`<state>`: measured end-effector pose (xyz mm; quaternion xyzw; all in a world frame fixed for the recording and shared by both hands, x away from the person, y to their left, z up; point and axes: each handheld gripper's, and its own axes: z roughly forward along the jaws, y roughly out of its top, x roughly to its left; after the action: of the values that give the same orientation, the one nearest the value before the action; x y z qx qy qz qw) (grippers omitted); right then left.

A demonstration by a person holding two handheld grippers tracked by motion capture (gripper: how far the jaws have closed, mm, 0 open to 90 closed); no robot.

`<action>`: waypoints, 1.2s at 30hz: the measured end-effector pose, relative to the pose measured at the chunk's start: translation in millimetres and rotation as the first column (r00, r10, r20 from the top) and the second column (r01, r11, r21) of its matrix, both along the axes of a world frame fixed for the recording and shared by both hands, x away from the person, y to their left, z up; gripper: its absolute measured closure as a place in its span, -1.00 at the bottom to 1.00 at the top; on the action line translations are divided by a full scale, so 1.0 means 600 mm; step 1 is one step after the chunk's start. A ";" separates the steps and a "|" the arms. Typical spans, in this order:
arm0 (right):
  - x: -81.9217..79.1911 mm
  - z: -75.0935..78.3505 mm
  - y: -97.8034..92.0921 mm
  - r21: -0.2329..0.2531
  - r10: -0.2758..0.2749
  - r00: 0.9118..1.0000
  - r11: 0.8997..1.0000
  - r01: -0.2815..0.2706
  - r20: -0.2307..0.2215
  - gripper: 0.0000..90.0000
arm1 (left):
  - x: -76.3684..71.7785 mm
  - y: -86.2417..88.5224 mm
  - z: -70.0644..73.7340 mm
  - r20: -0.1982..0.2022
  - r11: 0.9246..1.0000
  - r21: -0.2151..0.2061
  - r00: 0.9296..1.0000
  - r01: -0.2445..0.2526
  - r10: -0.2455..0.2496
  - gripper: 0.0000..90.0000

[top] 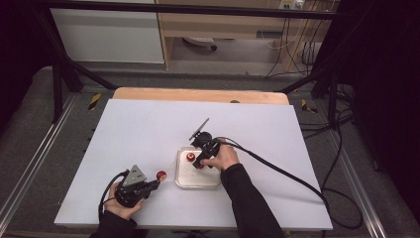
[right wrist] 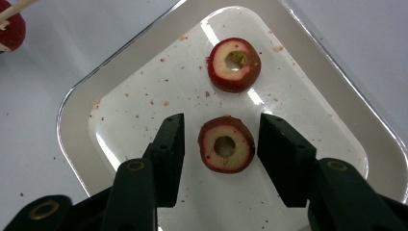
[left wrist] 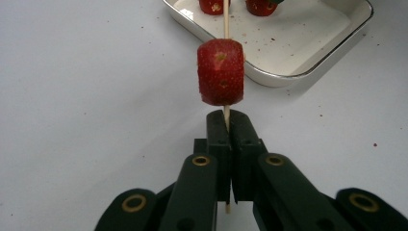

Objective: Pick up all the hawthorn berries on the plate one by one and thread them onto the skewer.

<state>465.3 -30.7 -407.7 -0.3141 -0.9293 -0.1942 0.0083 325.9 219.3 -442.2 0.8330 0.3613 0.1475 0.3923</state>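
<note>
My left gripper (left wrist: 226,122) (top: 157,184) is shut on a thin wooden skewer (left wrist: 225,19) that has one red strawberry piece (left wrist: 221,72) (top: 161,175) threaded on it, just beyond the jaws and above the table. My right gripper (right wrist: 221,142) (top: 198,163) is open inside a white tray (right wrist: 77,125) (top: 198,182), its jaws on either side of a cored strawberry piece (right wrist: 225,144) without touching it. A second cored piece (right wrist: 234,64) (top: 190,156) lies farther in the tray.
The tray (left wrist: 308,53) sits on a white tabletop (top: 138,134) with red crumbs scattered in it. A black cable (top: 282,171) trails right from the right gripper. A wooden strip (top: 198,94) runs along the table's far edge.
</note>
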 end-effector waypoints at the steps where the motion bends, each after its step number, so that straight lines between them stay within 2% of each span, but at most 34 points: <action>1: 0.001 -0.001 0.001 -0.007 -0.002 1.000 1.000 0.002 -0.001 0.24 | 0.000 0.000 0.000 0.000 1.000 0.001 1.000 0.001 -0.001 0.96; 5: 0.004 -0.005 0.000 -0.021 -0.008 1.000 1.000 0.007 -0.013 0.34 | 0.000 0.000 0.000 0.002 1.000 0.000 1.000 0.002 -0.002 0.96; 13: 0.004 -0.004 0.000 -0.023 -0.027 0.999 0.999 0.026 -0.042 0.36 | 0.000 -0.001 0.000 0.002 1.000 0.001 1.000 0.001 -0.001 0.96; 19: -0.004 0.015 -0.005 -0.002 -0.046 0.998 0.999 0.046 -0.053 0.36 | -0.001 -0.002 0.000 0.007 1.000 0.003 1.000 0.001 -0.001 0.96; 25: -0.016 0.042 -0.023 0.036 -0.079 0.996 0.996 0.080 -0.038 0.36 | -0.003 -0.004 0.001 0.012 1.000 0.002 1.000 0.001 -0.001 0.96; 30: -0.022 0.051 -0.051 0.077 -0.100 0.995 0.992 0.101 -0.018 0.36 | -0.004 -0.006 0.001 0.017 1.000 0.008 1.000 0.001 -0.001 0.96; 33: -0.030 0.051 -0.070 0.122 -0.116 0.993 0.986 0.117 -0.013 0.37 | -0.004 -0.008 0.001 0.020 1.000 0.006 1.000 0.001 -0.001 0.96; 36: -0.041 0.049 -0.086 0.194 -0.144 0.990 0.970 0.144 -0.013 0.37 | -0.006 -0.011 0.003 0.026 1.000 0.002 1.000 0.001 -0.001 0.96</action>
<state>440.9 -82.4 -378.3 -0.3782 -0.8807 -0.2843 0.0246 322.3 213.0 -440.6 0.8316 0.3557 0.1584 0.3959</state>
